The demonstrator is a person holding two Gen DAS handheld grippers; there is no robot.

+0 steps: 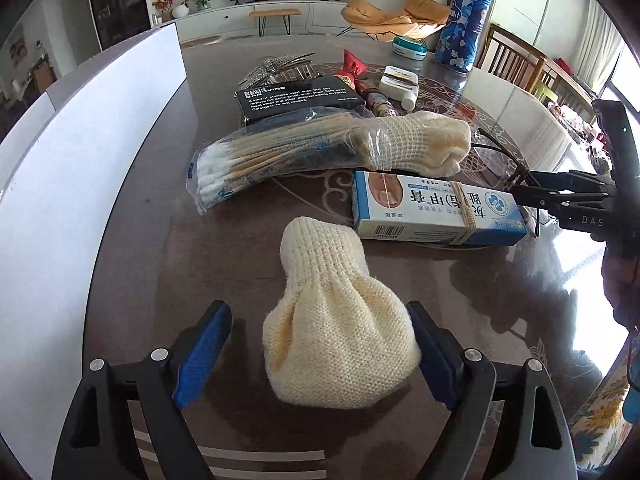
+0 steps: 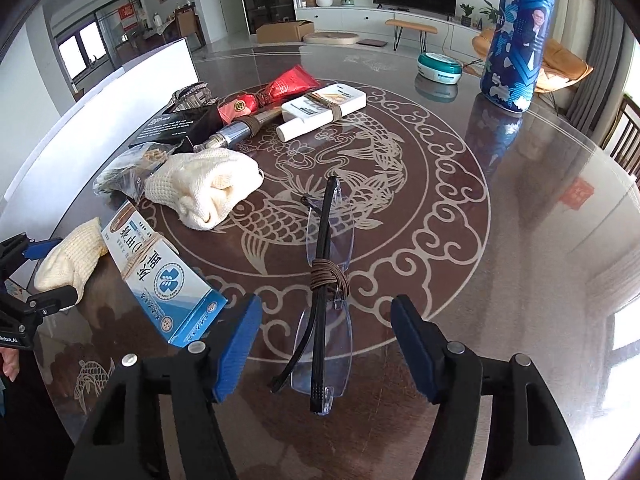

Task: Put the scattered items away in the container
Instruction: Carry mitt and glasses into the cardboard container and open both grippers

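A cream knitted sock (image 1: 336,328) lies on the dark table between the blue pads of my left gripper (image 1: 320,356). The right pad sits against the sock's edge, while a gap separates the left pad from it, so the jaws are open. In the right wrist view, folded rimless glasses (image 2: 324,320) tied with brown cord lie between the fingers of my right gripper (image 2: 326,354), with clear gaps on both sides. The white container (image 1: 80,160) stands along the table's left side.
Behind the sock lie a blue-and-white carton (image 1: 432,208), a bag of cotton swabs (image 1: 272,156), a second knitted sock (image 1: 424,140), a black box (image 1: 296,100) and a white bottle (image 1: 400,82). A tall blue canister (image 2: 516,40) and a teal tin (image 2: 438,65) stand far back.
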